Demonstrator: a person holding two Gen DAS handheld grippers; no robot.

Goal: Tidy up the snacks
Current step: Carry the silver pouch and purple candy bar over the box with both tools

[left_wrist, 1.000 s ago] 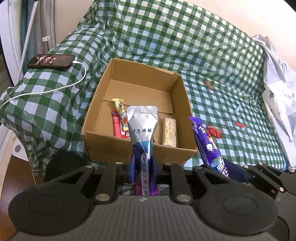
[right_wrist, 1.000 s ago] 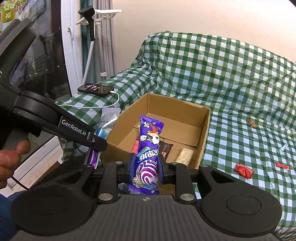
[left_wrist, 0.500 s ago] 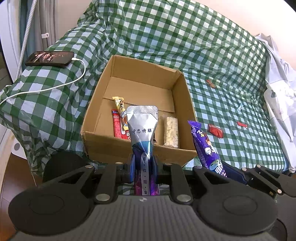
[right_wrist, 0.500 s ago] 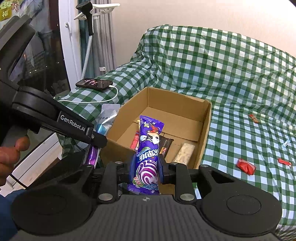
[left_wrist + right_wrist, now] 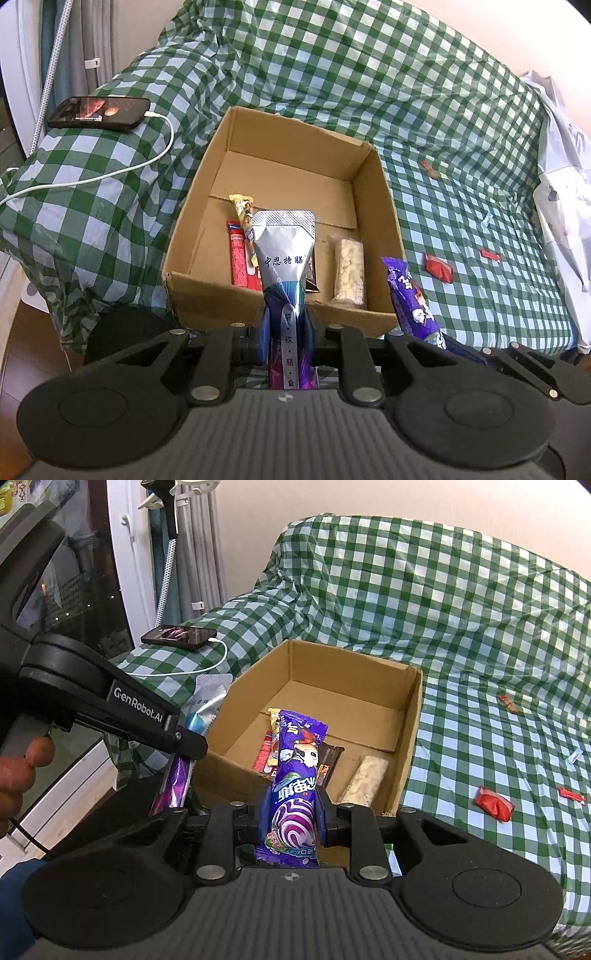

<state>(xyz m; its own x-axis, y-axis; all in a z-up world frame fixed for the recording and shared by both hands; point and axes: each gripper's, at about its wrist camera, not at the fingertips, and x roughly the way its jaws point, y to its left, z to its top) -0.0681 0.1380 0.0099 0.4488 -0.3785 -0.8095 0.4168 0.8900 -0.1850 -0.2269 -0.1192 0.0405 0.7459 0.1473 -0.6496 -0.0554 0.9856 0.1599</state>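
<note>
Nearest me, my left tongs [image 5: 286, 334] are pinched on a silver-and-purple pouch [image 5: 285, 258] with blue Chinese print — it stands upright between the pads, its sealed top rising toward 12 o'clock over the near wall of the cardboard box [image 5: 221, 302]. My right tongs [image 5: 291, 818] are clamped just as narrowly on a purple snack wrapper [image 5: 295, 771], also upright, its crimped end leaning over the box's near edge. In the left view that same wrapper shows at about 4 o'clock, just beside the box's near right corner.

Inside the open box, against the near wall, lie a red packet [image 5: 238, 264], a yellow stick [image 5: 244, 216] overlapping it, a dark wrapper [image 5: 330, 762] and a pale puffed-rice bar [image 5: 348, 275] at the right.

The box sits on a bed under a green checked cover [image 5: 369, 85]. At 3 o'clock from the box lie two red wrapped sweets [image 5: 438, 267], well apart from it; farther back, another small one [image 5: 428, 170]. At 10 o'clock — a phone [image 5: 99, 112] on a white charging cable [image 5: 122, 171]. A hand [image 5: 18, 775] grips the left tool at the right view's edge.
</note>
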